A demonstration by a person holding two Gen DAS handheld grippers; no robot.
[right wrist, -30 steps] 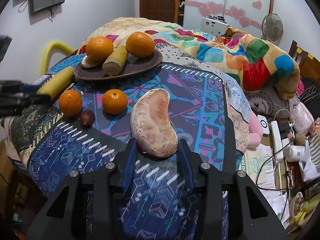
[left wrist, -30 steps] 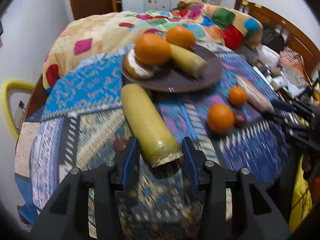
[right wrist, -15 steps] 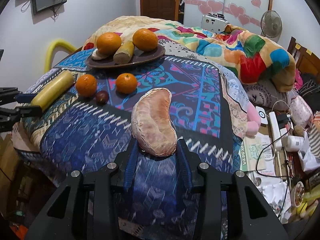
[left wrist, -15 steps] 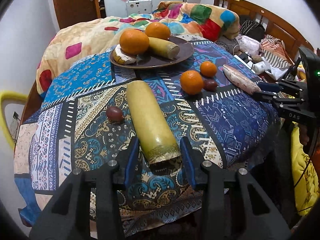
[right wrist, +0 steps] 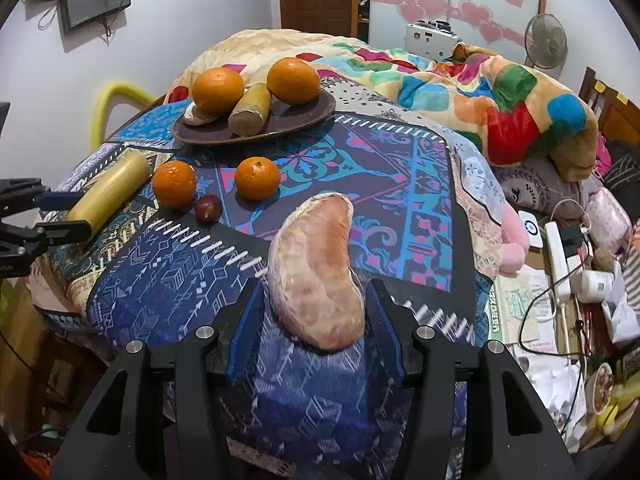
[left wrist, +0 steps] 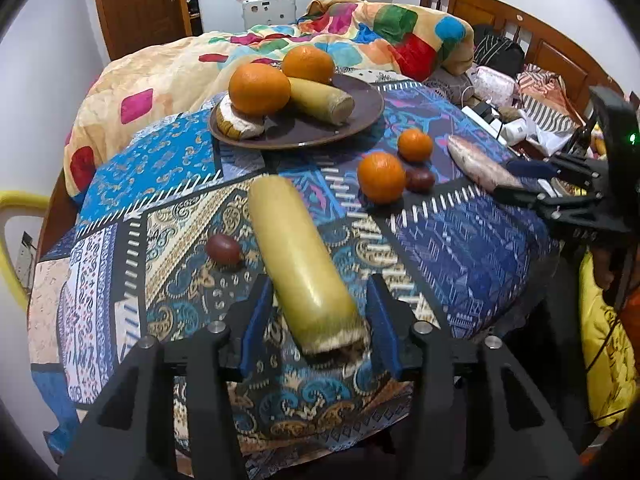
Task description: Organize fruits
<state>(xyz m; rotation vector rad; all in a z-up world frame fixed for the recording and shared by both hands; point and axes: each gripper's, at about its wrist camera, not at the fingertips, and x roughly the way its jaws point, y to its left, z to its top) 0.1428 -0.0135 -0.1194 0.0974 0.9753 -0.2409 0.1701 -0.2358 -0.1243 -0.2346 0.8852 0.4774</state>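
Observation:
A long yellow fruit stick point(left wrist: 298, 258) lies on the patterned cloth with its cut end between the fingers of my left gripper point(left wrist: 318, 322); the jaws stand open with gaps on both sides. A pink pomelo wedge point(right wrist: 318, 276) lies between the fingers of my right gripper point(right wrist: 314, 320), also open. A brown plate point(left wrist: 360, 114) at the back holds two oranges point(left wrist: 259, 89), a short yellow stick point(left wrist: 322, 100) and a pale wedge point(left wrist: 238, 122). Two small oranges point(right wrist: 174, 184) and a dark plum point(right wrist: 208, 208) lie between the grippers. Another plum point(left wrist: 223, 249) lies left of the yellow stick.
The fruit sits on a round table under a blue patterned cloth point(left wrist: 460, 240). A bed with a colourful blanket point(right wrist: 460, 92) is behind. A yellow chair point(left wrist: 12, 208) stands at left. Cables and a power strip point(right wrist: 558, 256) lie on the floor at right.
Both grippers' jaws have widened around their fruit, which now rests on the cloth. The left gripper has pulled back from the plate.

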